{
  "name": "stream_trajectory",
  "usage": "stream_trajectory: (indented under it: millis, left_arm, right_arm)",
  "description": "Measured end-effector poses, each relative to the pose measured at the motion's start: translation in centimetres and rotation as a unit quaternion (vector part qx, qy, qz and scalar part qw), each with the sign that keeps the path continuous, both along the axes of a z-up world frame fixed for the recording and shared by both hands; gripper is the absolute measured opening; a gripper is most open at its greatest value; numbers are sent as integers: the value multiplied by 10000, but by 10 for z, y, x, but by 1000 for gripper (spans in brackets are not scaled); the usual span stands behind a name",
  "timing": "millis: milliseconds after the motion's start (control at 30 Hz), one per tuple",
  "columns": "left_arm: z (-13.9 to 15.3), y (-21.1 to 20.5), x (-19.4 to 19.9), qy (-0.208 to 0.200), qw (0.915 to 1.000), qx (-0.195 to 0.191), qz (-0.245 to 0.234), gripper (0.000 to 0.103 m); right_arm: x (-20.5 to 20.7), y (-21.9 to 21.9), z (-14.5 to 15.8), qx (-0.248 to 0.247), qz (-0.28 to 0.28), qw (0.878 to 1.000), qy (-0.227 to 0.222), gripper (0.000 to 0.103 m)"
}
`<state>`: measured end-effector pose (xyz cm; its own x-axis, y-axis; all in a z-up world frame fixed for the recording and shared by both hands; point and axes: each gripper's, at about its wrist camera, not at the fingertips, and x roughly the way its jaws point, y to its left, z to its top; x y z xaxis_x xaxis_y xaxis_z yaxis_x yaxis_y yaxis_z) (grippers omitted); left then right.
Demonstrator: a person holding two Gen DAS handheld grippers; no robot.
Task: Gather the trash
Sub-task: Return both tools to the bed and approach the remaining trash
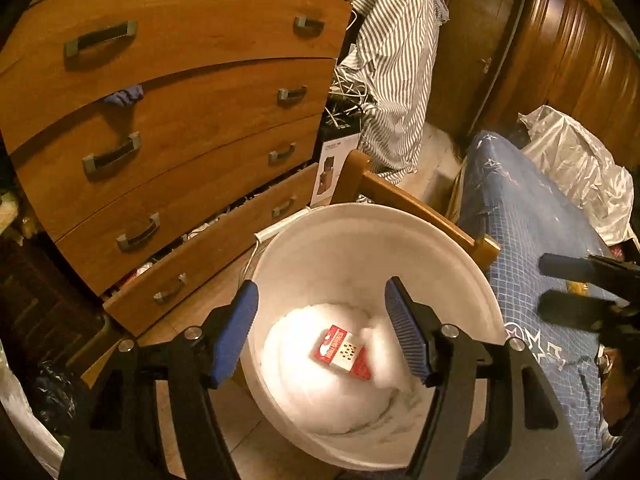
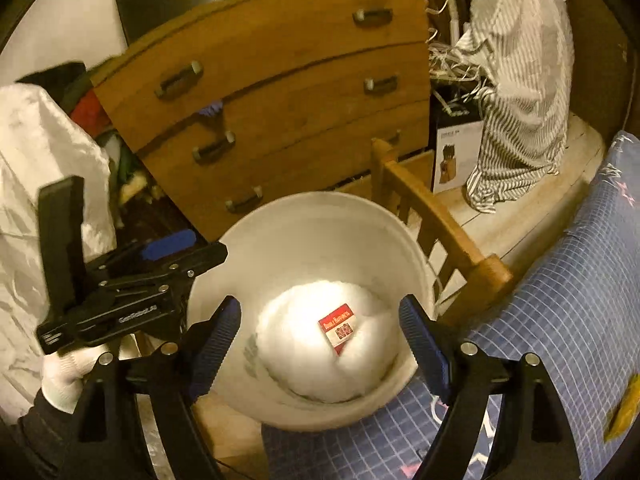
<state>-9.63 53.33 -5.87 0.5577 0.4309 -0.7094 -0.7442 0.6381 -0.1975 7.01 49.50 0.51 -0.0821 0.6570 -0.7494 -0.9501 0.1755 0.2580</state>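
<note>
1. Left wrist view: tall wooden chest of drawers with curved fronts and metal handles (image 1: 180, 120), filling the upper left, bottom drawer pulled part-way out and stuffed; likely just backdrop, not part of the job.
2. Blue grid-patterned bedcover with star prints (image 1: 532, 240) to the right, on the bed alongside the bin; crumpled clear plastic sheet (image 1: 576, 164) lying on its far end, possibly more trash to gather.
3. Round white plastic bin (image 1: 452, 276) on the floor between drawers and bed, directly below both tools; seemingly stood close so that rubbish from the bed drops straight in. Lined or filled at the bottom with white crumpled material (image 1: 320, 392), exact kind unclear.
4. Wooden chair back (image 2: 436, 220) just behind the bin's rim.
5. Left gripper (image 1: 320, 332), blue-padded fingers (image 1: 236, 332) spread wide, holding nothing, aimed down into the bin's mouth; reads as a release pose. In the right wrist view, seen at the left edge, gripped by a white-gloved hand (image 2: 68, 376).
6. Right gripper (image 2: 320, 344), likewise wide apart and empty above the bin.
7. Small red-and-white printed carton (image 1: 344, 354), the trash item, resting on the white material at the bin's bottom, touching neither tool; judged already deposited.
</note>
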Motion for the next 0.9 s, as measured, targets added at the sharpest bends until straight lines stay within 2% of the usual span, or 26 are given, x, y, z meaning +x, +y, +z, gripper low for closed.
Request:
stream_trajectory:
  millis: [100, 200, 267, 367, 433, 500, 633, 767, 900]
  left_arm:
    - [4, -16, 4, -67, 9999, 31, -145, 63]
    - [7, -51, 20, -202, 9982, 68, -559, 67]
    - [5, -78, 36, -244, 9956, 70, -905, 68]
    - [-6, -130, 72, -229, 9868, -35, -1604, 69]
    - [-14, -164, 97, -165, 9785, -84, -2053, 70]
    - [-25, -206, 125, -82, 9666, -190, -2556, 70]
    - [-41, -275, 160, -74, 9430, -495, -3291, 70]
    - [-55, -347, 192, -121, 9141, -877, -3957, 70]
    - [-70, -401, 220, -172, 8907, -1266, -4363, 70]
  right_arm:
    - [3, -51, 14, 369, -198, 9991, -30, 82]
    - [1, -135, 21, 792, -555, 9951, -182, 82]
    - [2, -189, 16, 939, -836, 9918, -236, 82]
    - [8, -292, -5, 1023, -1540, 9820, -379, 82]
    - [15, -355, -21, 963, -2015, 9741, -363, 82]
    - [18, -413, -32, 890, -2439, 9647, -442, 82]
    - [15, -531, -41, 702, -3251, 9371, -1059, 82]
    - [26, -605, -66, 375, -3819, 9168, -1108, 82]
    - [39, -641, -96, 154, -3984, 9110, -1052, 82]
